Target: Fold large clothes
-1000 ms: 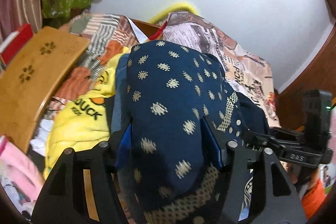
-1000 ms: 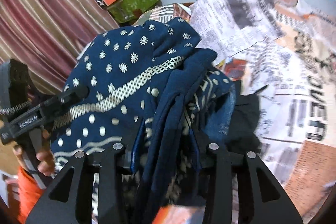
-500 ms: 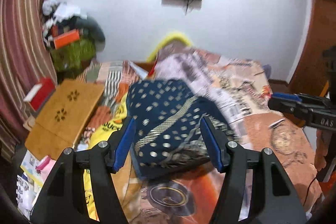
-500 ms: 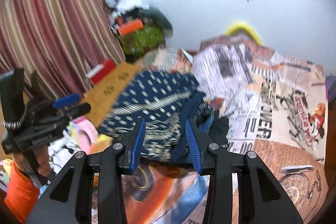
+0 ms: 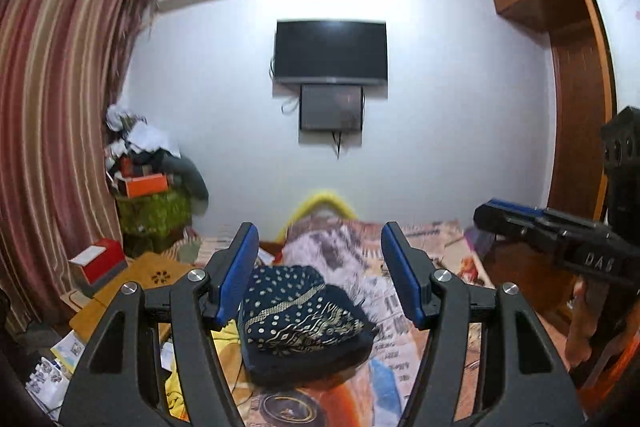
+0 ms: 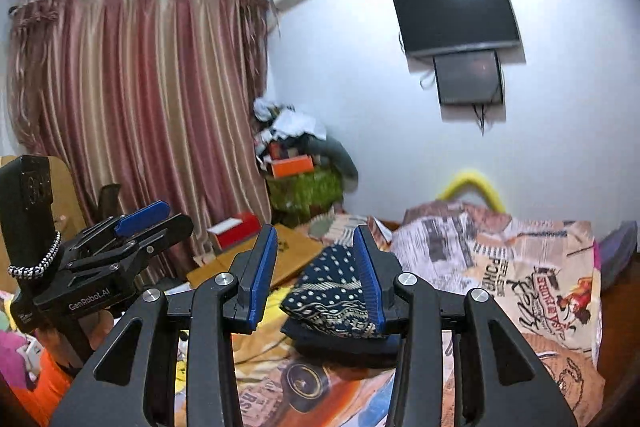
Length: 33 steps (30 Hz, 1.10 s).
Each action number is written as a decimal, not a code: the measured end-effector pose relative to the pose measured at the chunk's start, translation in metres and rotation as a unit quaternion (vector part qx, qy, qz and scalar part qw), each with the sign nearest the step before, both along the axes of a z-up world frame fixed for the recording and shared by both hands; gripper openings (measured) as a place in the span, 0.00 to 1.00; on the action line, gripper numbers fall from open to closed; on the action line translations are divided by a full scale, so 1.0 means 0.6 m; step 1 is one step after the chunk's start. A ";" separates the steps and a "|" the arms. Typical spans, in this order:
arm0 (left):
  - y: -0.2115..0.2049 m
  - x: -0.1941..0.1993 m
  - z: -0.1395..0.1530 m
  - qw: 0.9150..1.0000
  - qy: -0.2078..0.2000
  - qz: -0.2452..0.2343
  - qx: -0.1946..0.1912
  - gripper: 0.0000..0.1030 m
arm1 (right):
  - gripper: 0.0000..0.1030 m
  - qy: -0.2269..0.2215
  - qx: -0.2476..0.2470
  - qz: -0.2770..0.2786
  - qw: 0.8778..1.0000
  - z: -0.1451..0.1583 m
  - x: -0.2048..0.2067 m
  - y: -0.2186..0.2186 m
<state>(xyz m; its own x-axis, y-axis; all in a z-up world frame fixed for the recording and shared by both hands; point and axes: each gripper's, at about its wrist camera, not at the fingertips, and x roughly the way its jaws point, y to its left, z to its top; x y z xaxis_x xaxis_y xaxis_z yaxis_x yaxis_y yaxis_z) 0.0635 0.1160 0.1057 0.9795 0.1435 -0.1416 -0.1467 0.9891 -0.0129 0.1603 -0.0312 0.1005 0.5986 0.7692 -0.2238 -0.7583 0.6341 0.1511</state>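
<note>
A folded navy garment (image 5: pixel 298 315) with cream dots and patterned bands lies as a thick bundle on the bed; it also shows in the right wrist view (image 6: pixel 336 297). My left gripper (image 5: pixel 320 275) is open and empty, raised above and well back from the garment. My right gripper (image 6: pixel 316 275) is open and empty, also raised and back from it. Each gripper shows in the other's view: the right one (image 5: pixel 556 239) at the right edge, the left one (image 6: pixel 120 235) at the left.
The bed carries a newspaper-print sheet (image 6: pixel 520 267) and a yellow cloth (image 5: pixel 224 351). A wooden lap table (image 5: pixel 132 287) and a red box (image 5: pixel 100 259) sit left. A cluttered pile (image 5: pixel 148 187) fills the corner. A TV (image 5: pixel 330 53) hangs on the wall.
Both grippers let go of the navy garment, opened, and pulled up and back. The garment now lies folded on the bed.
</note>
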 end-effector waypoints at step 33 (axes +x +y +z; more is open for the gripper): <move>-0.068 -0.090 -0.050 0.995 -0.029 0.092 0.006 0.99 | 0.99 -0.036 -0.002 -0.113 0.993 -0.027 -0.061 -0.042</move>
<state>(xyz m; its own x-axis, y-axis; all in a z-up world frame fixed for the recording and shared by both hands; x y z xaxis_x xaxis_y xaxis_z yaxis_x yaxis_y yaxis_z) 0.0097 0.0750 0.0758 0.9428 0.3230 -0.0830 -0.3252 0.9455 -0.0143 0.1237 -0.0563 0.0846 0.7706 0.6122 -0.1771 -0.6051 0.7901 0.0984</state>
